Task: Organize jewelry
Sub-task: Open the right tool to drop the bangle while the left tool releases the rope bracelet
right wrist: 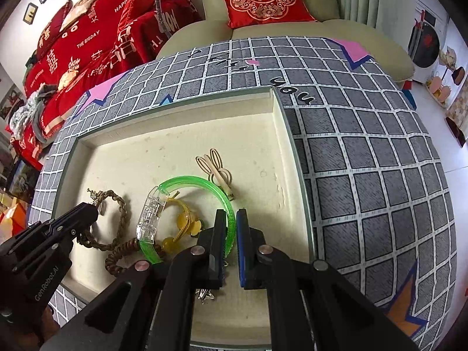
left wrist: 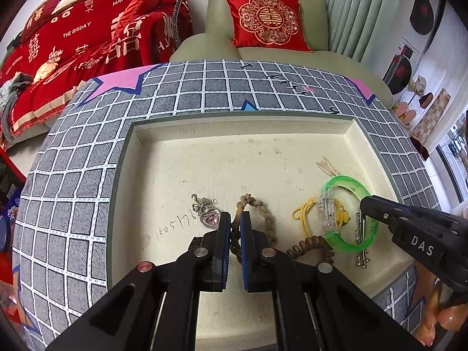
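Left gripper (left wrist: pixel 236 222): I am seeing its two pads pressing together on the brown braided bracelet (left wrist: pixel 264 219), with a strand of the braid sitting between them at the near middle of the tray.
Right gripper (right wrist: pixel 231 225): I am watching it pinching the rim of the green bangle (right wrist: pixel 187 182); the green arc is running between the two pads on the bangle's right side.
Braided bracelet: it is lying as a loop on the tray floor, its knotted end pointing away from me, and it is touching the left pads.
Green bangle: it is resting in the right half of the tray, with a clear plastic clasp section (right wrist: pixel 150 219) on its left arc.
Yellow cord charm (left wrist: pixel 304 215): it is lying partly inside the bangle's ring, and I cannot tell whether it is tied to it.
Heart pendant (left wrist: pixel 209 218): it is sitting just left of the left gripper's pad, beside handwritten digits on the tray floor.
Coiled brown hair tie (left wrist: pixel 311 248): it is lying near the bangle's near edge.
Rabbit-ear hair clip (right wrist: pixel 215 166): it is lying just beyond the bangle.
Silver star clip (left wrist: pixel 361 245): it is lying across the bangle's near right edge.
Tray (left wrist: pixel 234 134): this shallow cream tray is sitting on a grey checked cloth (left wrist: pixel 87 161).
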Available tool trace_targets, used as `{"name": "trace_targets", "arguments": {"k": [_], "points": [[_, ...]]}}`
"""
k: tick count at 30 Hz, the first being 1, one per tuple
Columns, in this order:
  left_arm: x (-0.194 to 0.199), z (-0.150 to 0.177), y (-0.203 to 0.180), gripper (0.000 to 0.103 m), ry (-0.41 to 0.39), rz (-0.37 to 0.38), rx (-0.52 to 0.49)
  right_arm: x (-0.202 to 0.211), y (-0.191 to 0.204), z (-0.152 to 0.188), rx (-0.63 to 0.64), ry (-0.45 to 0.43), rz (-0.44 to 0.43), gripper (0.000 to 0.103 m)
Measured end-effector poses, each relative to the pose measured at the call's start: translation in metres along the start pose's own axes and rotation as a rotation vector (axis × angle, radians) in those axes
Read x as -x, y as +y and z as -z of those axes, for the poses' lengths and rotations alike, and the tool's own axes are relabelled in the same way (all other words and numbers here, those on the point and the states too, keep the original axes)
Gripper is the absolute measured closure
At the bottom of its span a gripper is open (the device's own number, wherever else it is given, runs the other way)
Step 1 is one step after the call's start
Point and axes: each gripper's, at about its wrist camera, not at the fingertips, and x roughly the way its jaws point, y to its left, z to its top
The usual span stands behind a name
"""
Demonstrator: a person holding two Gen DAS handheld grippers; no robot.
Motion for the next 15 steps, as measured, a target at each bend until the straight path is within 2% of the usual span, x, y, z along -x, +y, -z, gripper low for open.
{"name": "trace_targets", "arguments": {"k": [9,10,12,13,14,15], "points": [[0.011,-0.001,-0.001,0.087,-0.015,-0.021,0.001,0.007,-0.006,0.000,-0.048,0.010,-0.070,0.091],[0.012,-0.001,0.000,0.087,-0.018,-0.020,0.007,0.009,-0.008,0.000,-0.059,0.008,-0.082,0.086],[0.015,-0.002,0.001,0.087,-0.024,-0.017,0.015,0.012,-0.010,0.000,-0.075,0.000,-0.102,0.062],[0.017,-0.002,0.001,0.087,-0.027,-0.016,0.015,0.015,-0.011,0.000,-0.081,-0.009,-0.116,0.039],[0.020,-0.002,0.001,0.087,-0.033,-0.020,0.013,0.018,-0.012,-0.001,-0.084,-0.021,-0.126,0.033],[0.023,-0.002,0.001,0.087,-0.040,-0.023,0.012,0.022,-0.012,-0.001,-0.087,-0.033,-0.135,0.033]]}}
